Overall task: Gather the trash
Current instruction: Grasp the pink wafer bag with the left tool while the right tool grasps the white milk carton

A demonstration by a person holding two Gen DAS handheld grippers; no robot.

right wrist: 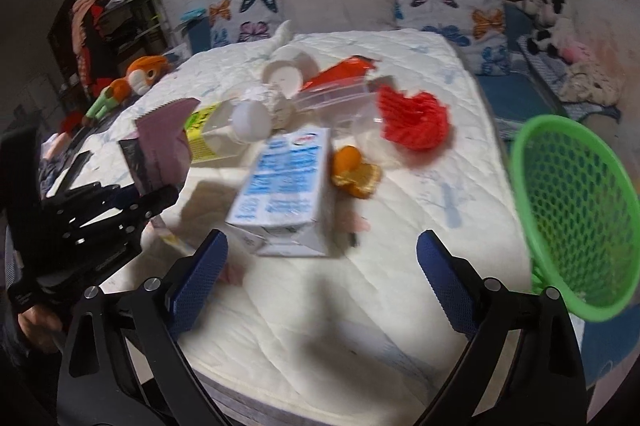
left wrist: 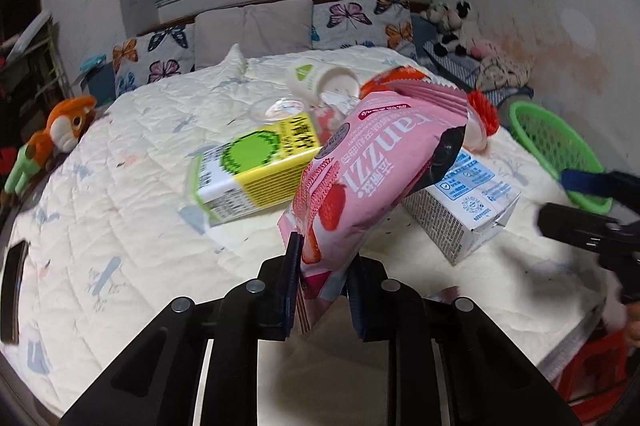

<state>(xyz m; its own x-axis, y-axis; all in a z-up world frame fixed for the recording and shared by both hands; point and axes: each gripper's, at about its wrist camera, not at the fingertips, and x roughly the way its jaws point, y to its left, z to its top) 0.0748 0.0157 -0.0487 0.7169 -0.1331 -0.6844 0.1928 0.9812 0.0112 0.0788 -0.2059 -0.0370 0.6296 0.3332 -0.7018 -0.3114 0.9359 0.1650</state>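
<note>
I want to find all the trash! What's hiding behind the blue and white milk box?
Behind the milk box sit orange peel, a red net and a clear plastic cup. Anything under the box is covered.

Pink snack bag point(left wrist: 360, 169) hides part of blue-white carton point(left wrist: 468, 209) and yellow-green carton point(left wrist: 248, 177). Green basket point(right wrist: 576, 209) cut off at right edge, motion-blurred. Carton print unreadable in right wrist view. Left gripper point(right wrist: 132, 201) partly off frame.
</note>
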